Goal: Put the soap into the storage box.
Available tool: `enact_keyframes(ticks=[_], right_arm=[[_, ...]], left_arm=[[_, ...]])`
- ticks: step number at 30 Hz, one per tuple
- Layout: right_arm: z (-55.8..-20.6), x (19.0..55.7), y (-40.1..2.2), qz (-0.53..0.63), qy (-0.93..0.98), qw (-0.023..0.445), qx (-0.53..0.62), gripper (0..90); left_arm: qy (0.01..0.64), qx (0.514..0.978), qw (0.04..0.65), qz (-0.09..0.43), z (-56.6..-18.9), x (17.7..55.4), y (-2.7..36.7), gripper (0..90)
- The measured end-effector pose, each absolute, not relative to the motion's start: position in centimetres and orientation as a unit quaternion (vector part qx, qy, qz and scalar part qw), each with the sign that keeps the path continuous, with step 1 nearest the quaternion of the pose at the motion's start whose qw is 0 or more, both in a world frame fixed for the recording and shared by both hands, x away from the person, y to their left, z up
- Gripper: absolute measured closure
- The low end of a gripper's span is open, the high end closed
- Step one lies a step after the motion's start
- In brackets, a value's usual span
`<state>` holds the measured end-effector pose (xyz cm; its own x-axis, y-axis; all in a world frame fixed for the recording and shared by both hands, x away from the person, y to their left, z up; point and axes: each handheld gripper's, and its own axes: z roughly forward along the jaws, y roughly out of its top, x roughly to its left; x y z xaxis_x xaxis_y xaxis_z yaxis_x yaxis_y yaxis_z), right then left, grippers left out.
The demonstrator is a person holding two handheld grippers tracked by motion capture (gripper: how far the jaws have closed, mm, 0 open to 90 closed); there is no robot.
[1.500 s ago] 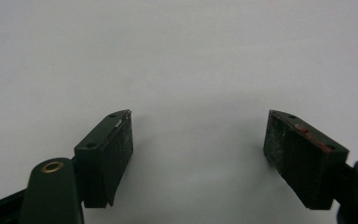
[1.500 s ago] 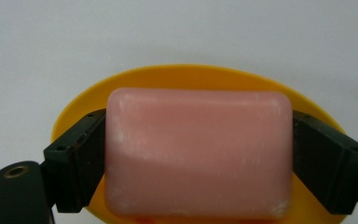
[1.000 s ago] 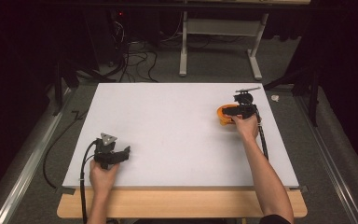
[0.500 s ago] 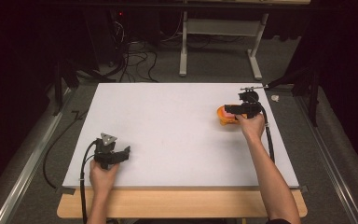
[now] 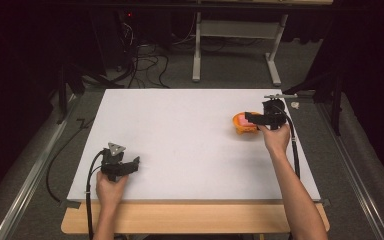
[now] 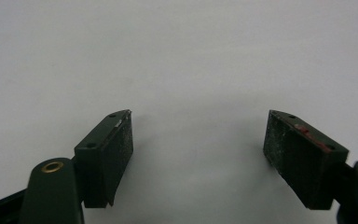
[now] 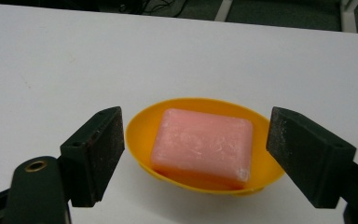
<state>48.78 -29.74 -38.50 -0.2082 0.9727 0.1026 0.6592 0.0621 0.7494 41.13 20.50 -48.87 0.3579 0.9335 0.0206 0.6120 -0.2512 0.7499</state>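
An orange oval soap dish holding a pink soap bar sits on the right part of the white table. My right gripper hovers at the dish's right side, pointing left over it. In the right gripper view, the dish and the soap lie beyond the right gripper. Its jaws have just been closing, but the pads touch nothing and stand apart. My left gripper rests open near the front left, and my left gripper has bare table between its pads.
A wooden strip runs along the table's front edge. Behind the table stand the white legs of a frame, with cables on the floor. Metal rails flank both sides.
My right hand has drawn slightly right and upward from the dish, and its jaws have narrowed. The left hand has not moved.
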Motion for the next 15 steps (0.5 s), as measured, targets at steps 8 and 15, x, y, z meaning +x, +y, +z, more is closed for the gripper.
enact_keyframes(ticks=[8,15], right_arm=[[-37.6,47.3,-30.0,0.371,0.692,0.232,0.574,20.7],[-37.5,46.0,-30.2,0.383,0.693,0.233,0.565,20.9]], left_arm=[[0.513,0.753,0.334,0.241,-48.9,41.1,20.5,24.2],[0.512,0.754,0.333,0.241,-48.9,41.1,20.5,24.2]])
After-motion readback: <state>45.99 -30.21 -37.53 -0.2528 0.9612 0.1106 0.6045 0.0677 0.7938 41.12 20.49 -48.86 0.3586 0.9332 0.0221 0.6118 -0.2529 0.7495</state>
